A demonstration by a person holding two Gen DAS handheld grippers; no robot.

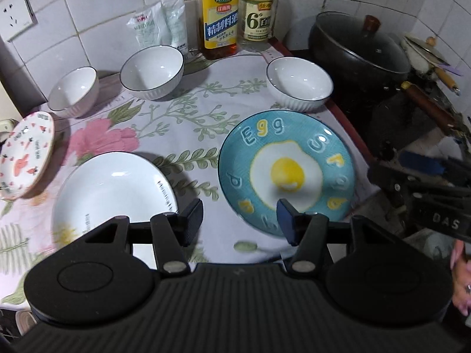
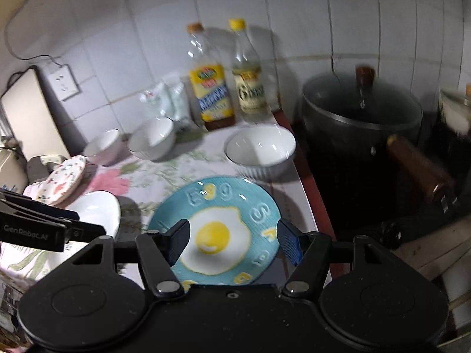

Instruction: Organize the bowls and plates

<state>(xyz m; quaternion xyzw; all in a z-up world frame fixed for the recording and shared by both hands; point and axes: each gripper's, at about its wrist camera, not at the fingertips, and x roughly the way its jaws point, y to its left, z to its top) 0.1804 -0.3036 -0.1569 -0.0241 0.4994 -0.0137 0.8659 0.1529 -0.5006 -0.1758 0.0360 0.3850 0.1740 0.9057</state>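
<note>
On the floral cloth lie a blue egg plate point(image 1: 287, 170) point(image 2: 217, 226), a white deep plate point(image 1: 113, 192) point(image 2: 97, 211) to its left, and a small patterned plate point(image 1: 25, 154) point(image 2: 63, 179) at the far left edge. Three white bowls stand behind: a small one point(image 1: 75, 91) point(image 2: 104, 145), a middle one point(image 1: 153, 70) point(image 2: 153, 141), and one at the right point(image 1: 298, 83) point(image 2: 260, 150). My left gripper point(image 1: 240, 220) is open and empty above the gap between the white and blue plates. My right gripper point(image 2: 232, 242) is open and empty above the blue plate.
Two bottles point(image 1: 219, 20) point(image 1: 257, 14) and white packets point(image 1: 159, 25) stand against the tiled wall. A black lidded pot point(image 1: 359, 44) point(image 2: 360, 117) sits on the dark stove at right, with a wooden handle point(image 2: 418, 170) sticking out. A wall socket point(image 1: 14, 14) is at the left.
</note>
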